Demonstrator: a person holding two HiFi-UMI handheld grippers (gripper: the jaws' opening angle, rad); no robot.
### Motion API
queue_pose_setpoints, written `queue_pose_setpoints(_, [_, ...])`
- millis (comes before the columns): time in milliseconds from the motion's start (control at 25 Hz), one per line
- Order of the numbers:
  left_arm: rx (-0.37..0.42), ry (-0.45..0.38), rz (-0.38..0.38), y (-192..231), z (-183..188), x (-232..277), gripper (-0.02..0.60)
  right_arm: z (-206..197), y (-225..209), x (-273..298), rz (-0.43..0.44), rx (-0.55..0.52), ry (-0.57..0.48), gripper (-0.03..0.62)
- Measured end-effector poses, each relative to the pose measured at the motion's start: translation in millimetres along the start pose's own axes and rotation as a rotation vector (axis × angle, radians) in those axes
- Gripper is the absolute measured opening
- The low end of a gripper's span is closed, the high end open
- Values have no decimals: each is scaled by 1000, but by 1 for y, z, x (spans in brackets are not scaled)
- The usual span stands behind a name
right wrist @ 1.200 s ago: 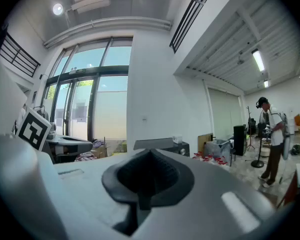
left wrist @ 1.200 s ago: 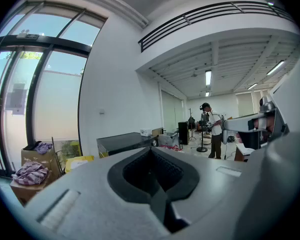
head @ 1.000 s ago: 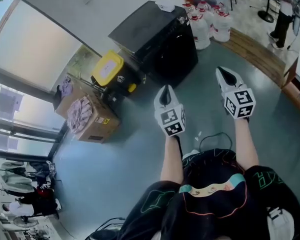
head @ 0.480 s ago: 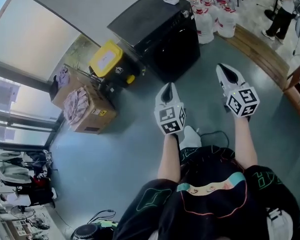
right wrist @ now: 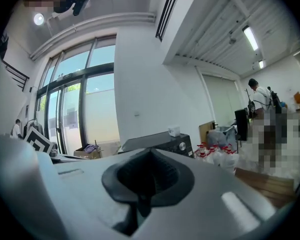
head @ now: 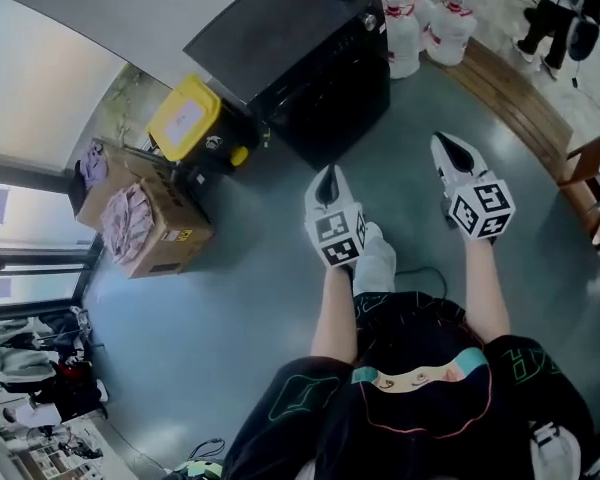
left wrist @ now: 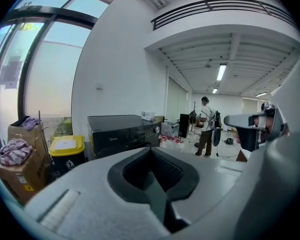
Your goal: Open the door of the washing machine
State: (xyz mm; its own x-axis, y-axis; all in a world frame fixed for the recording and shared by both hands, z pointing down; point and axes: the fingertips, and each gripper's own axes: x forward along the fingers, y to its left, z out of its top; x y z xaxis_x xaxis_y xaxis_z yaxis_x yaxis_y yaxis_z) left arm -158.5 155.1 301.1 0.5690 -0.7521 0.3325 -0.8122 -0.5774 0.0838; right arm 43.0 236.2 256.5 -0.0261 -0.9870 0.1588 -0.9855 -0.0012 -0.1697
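Facing the washing machine (head: 280, 33), which stands well ahead of my left claw (head: 327, 176) and right claw (head: 446, 148), both clenched on nothing, I should close in squarely before reaching for its door (head: 330, 103).

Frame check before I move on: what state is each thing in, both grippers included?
Washing machine: door shut, untouched.
Left gripper: shut, empty, short of the machine.
Right gripper: shut, empty.
Bin: yellow lid down.
Cardboard box: flaps open, cloth piled inside.
Bottles: upright.
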Motion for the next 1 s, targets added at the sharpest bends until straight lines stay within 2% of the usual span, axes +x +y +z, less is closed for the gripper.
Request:
queue_pose_setpoints(200, [22,66,-30,18,2,91,11,-5,-32,75,-37,19,44,3])
queue_pose_setpoints(360, [33,72,-56,24,16,148,11,6,-50,124,-50,16,45,3])
queue_pose_setpoints(520, [21,95,-61,26,16,182,11,0,-66,152,-45,6,86,3])
queue_pose_setpoints(680, [7,112,-31,32,19,206,11,1,-91,181,-56,2,128,3])
queue_pose_setpoints(840, [-16,158,36,50,5,228,11,-10,-95,225,22,-19,172,3])
queue_pose_setpoints(1000, [-76,178,124,69,-4,252,11,-13,-90,274,162,-70,223,3])
